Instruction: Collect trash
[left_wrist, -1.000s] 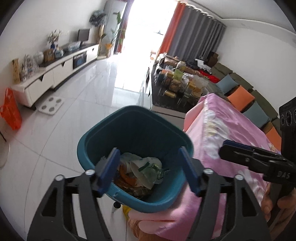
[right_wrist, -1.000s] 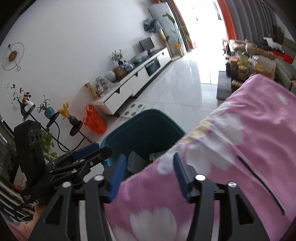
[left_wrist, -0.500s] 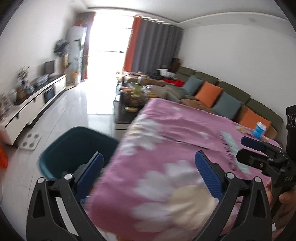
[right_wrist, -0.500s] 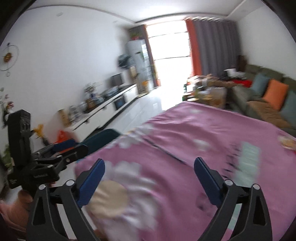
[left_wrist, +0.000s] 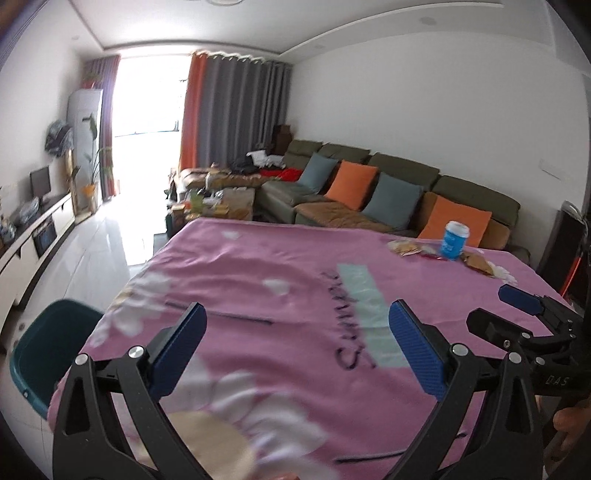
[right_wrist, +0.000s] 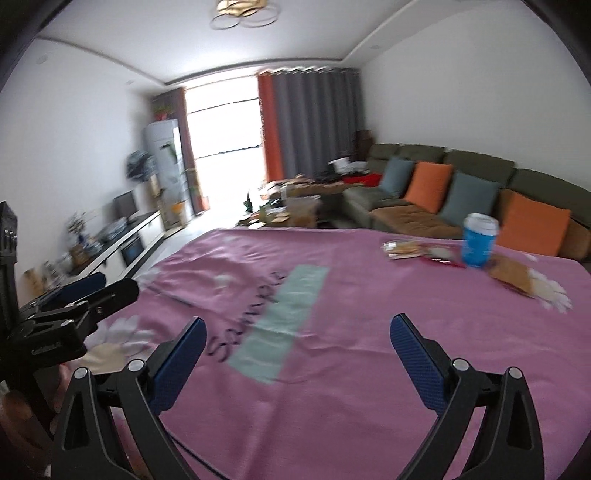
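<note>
A blue paper cup (left_wrist: 455, 240) (right_wrist: 478, 240) stands at the far right of the pink-clothed table (left_wrist: 295, 266). Around it lie a clear snack packet (right_wrist: 402, 249), a red wrapper (right_wrist: 441, 260) and a brown packet (right_wrist: 511, 275). The teal trash bin (left_wrist: 40, 354) sits on the floor off the table's left corner. My left gripper (left_wrist: 297, 310) hangs open over the near cloth with nothing between its fingers. To its right, my right gripper (right_wrist: 298, 323) is open and empty too, well short of the cup.
A green sofa (left_wrist: 402, 177) with orange and grey cushions runs behind the table. A cluttered low table (left_wrist: 218, 206) stands toward the window. A white TV cabinet (left_wrist: 33, 240) lines the left wall across open tiled floor. A black object (left_wrist: 565, 243) stands at the far right.
Both views have swung right from the bin to the table top. Both grippers' jaws have spread wider. The bin, earlier right under the left gripper, now sits at the left edge.
</note>
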